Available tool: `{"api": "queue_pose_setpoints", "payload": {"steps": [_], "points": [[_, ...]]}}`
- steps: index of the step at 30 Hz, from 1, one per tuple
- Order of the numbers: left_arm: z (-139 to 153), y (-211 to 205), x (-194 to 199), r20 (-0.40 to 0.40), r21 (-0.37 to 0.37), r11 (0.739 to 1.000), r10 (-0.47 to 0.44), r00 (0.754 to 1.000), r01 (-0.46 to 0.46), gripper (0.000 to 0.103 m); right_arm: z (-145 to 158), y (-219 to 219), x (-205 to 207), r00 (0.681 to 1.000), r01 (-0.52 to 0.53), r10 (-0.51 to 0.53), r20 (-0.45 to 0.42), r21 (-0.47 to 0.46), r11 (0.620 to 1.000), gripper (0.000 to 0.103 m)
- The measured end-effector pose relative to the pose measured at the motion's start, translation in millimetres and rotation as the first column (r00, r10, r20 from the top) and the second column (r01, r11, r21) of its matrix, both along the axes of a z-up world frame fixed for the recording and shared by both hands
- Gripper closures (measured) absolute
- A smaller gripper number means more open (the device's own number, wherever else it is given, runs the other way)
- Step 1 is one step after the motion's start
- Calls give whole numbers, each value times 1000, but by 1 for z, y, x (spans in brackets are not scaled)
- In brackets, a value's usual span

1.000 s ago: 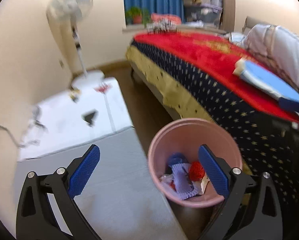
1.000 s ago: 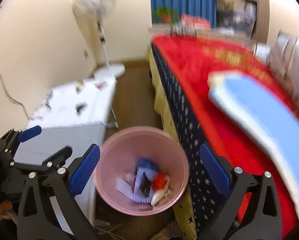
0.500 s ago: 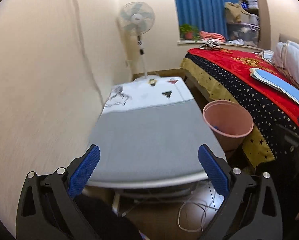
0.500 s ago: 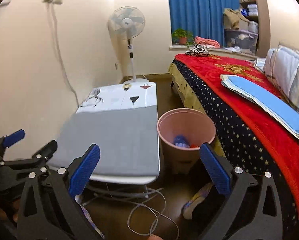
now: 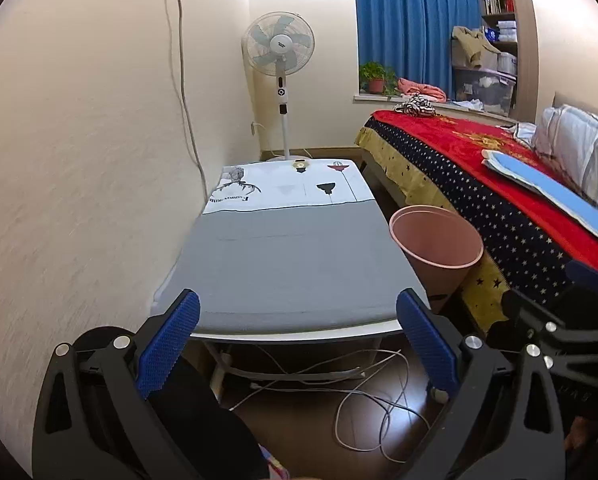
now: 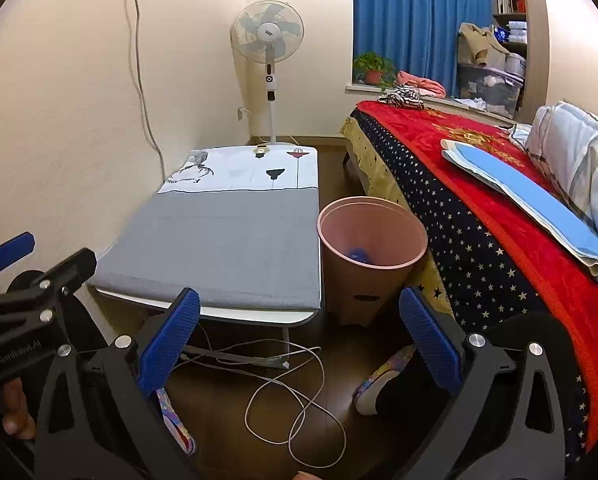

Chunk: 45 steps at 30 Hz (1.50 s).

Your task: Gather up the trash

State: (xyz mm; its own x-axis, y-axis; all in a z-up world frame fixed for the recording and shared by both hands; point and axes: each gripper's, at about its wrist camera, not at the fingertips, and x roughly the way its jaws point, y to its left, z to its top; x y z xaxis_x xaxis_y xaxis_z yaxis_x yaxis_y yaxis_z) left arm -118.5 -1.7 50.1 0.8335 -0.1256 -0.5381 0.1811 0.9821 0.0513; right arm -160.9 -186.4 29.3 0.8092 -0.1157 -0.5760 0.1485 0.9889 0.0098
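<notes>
On the left, by the wall: a cord hangs from a socket, and the low table stands against it, its grey and white cover bare as far as I can see.
My left gripper: held low at the table's near end, jaws wide apart, nothing between the blue pads.
Floor under the table: a loose white cable lies in loops; I judge it a charger lead, not trash.
My right gripper: also spread wide and empty, hanging above the floor in front of the bin.
Bin: pink, standing on the floor between the table's right edge and the bed, just beside both.
Trash: a blue scrap shows at the bottom of the bin in the right wrist view; the rest of the bottom is hidden by the rim.
How it handles: the bin looks like thin plastic, light and a bit springy, so I judge it easy to tip; the scrap looks soft and crushable.
Where to hold: I would pinch the rim on its near side, one pad inside and one outside.
Which way it points: mouth up, long axis upright, tapering narrower toward the floor.
Far right: a folded blue cloth lies on the bed.
</notes>
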Motion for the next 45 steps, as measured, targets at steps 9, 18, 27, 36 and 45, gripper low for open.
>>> {"api": "queue_pose_setpoints", "payload": {"steps": [9, 18, 27, 36, 45], "points": [[0, 1, -2, 1, -1, 1000, 8, 1000, -8, 7, 0, 0, -1, 1000, -7, 7, 3, 0, 1000, 5], [-1, 1, -2, -2, 0, 1000, 9, 1000, -9, 7, 1, 0, -1, 1000, -7, 7, 7, -5, 1000, 5], [-1, 2, -2, -3, 0, 1000, 9, 1000, -9, 7, 1, 0, -1, 1000, -6, 6, 8, -5, 1000, 5], [-3, 2, 0, -16, 7, 1000, 11, 1000, -11, 7, 1, 1, -1, 1000, -7, 7, 8, -6, 1000, 5], [-3, 1, 0, -13, 10, 1000, 13, 1000, -13, 7, 1, 0, -1, 1000, -9, 9, 8, -6, 1000, 5]]}}
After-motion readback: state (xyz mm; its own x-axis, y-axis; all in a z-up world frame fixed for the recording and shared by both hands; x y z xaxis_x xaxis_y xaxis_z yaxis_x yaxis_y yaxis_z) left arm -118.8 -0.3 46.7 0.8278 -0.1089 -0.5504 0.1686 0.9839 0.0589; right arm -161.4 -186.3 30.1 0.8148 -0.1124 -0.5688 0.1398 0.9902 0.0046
